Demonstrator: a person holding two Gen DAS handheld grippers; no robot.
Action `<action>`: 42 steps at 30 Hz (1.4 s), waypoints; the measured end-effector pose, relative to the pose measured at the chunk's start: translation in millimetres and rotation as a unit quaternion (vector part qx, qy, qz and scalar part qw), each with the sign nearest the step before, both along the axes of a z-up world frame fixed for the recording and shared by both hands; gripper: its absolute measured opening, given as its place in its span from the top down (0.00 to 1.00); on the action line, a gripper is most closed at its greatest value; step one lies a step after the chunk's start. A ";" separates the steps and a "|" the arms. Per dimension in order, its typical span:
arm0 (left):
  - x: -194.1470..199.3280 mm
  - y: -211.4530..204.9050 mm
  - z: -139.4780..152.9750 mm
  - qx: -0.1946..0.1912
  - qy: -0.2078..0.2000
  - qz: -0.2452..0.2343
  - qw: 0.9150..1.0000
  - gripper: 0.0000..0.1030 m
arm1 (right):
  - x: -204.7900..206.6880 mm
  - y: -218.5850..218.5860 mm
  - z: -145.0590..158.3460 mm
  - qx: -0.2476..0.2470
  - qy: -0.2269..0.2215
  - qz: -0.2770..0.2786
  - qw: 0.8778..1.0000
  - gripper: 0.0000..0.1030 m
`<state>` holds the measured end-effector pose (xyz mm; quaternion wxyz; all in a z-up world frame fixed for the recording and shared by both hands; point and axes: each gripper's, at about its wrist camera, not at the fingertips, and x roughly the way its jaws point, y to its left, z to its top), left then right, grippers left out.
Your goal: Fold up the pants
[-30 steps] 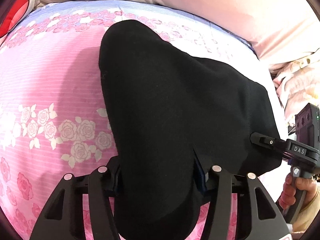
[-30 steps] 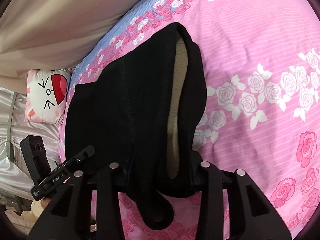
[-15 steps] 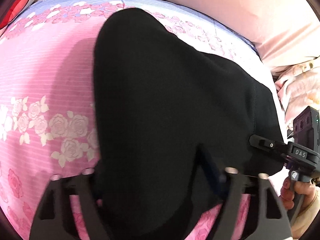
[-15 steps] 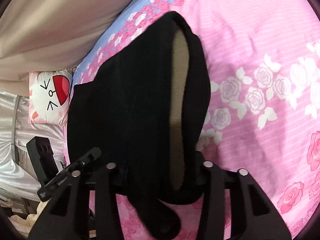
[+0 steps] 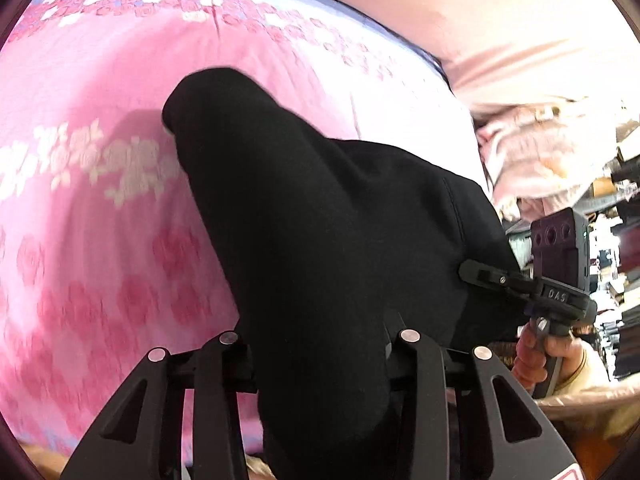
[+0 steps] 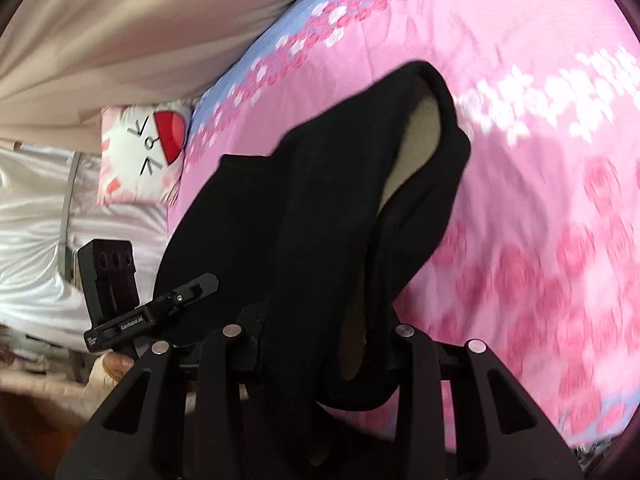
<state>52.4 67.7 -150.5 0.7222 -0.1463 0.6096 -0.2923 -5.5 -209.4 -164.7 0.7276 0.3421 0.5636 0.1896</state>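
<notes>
Black fleece-lined pants (image 5: 320,240) — pinched by left gripper (image 5: 320,344) and right gripper (image 6: 320,336) above floral bedsheet (image 5: 100,80); best kept level, taut.

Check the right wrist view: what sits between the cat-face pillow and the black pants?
Only bare pink floral bedsheet. It separates the cat-face pillow from the black pants in the right wrist view; nothing else lies there.

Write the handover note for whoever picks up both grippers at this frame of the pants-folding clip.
Left gripper: shut on the black pants, fabric bunched between its jaws.
Right gripper: also shut on the pants, at the edge where the tan lining shows.
Pants: held up off the pink floral bedspread, draped between both grippers; far end hangs over the bed.
Done: both ends gripped and lifted.
Left: lay the pants flat on the bedspread, fold them, release.
</notes>
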 end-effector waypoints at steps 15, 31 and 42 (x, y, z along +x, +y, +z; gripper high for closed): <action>79.7 -9.9 97.1 -0.008 -0.162 0.022 0.986 0.68 | 76.7 -6.5 109.1 -0.022 -0.156 0.000 0.987 0.67; 275.7 -54.1 -19.0 0.085 -0.169 0.064 0.980 0.61 | 291.7 -28.0 -2.0 -0.081 -0.127 -0.012 0.989 0.59; 228.9 15.2 -38.2 0.153 -0.180 0.122 0.964 0.15 | 234.9 -114.8 -52.5 -0.030 -0.052 -0.128 0.990 0.17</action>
